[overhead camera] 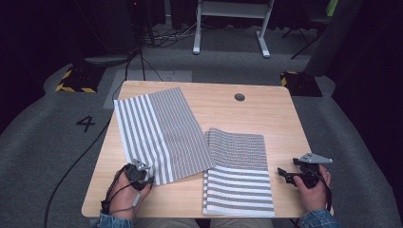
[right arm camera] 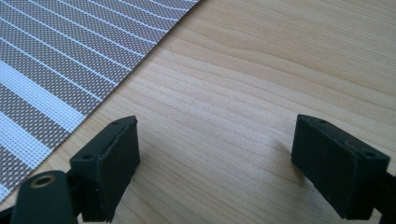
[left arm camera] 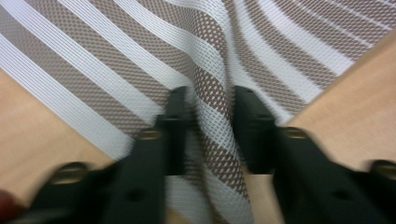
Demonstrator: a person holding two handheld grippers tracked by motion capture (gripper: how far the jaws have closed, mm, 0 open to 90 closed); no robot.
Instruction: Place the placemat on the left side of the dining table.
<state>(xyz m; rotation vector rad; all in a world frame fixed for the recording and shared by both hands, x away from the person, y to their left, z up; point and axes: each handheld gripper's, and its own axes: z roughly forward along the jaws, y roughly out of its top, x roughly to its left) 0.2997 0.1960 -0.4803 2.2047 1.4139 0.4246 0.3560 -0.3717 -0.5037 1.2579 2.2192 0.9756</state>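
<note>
Left gripper (overhead camera: 138,174) at the near corner of the left striped mat (overhead camera: 159,130), jaws narrowed around a raised fold of it, long side running away up the counter (overhead camera: 266,111). Right gripper (overhead camera: 291,174) wide open, holding nothing, just right of the second mat (overhead camera: 237,173).

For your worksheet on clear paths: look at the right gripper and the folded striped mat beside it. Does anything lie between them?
Nothing visible does. The right gripper, jaws open, hovers over bare table, and the folded mat lies just beside it with only wood between. The left gripper already pinches a fold of the other mat.
</note>
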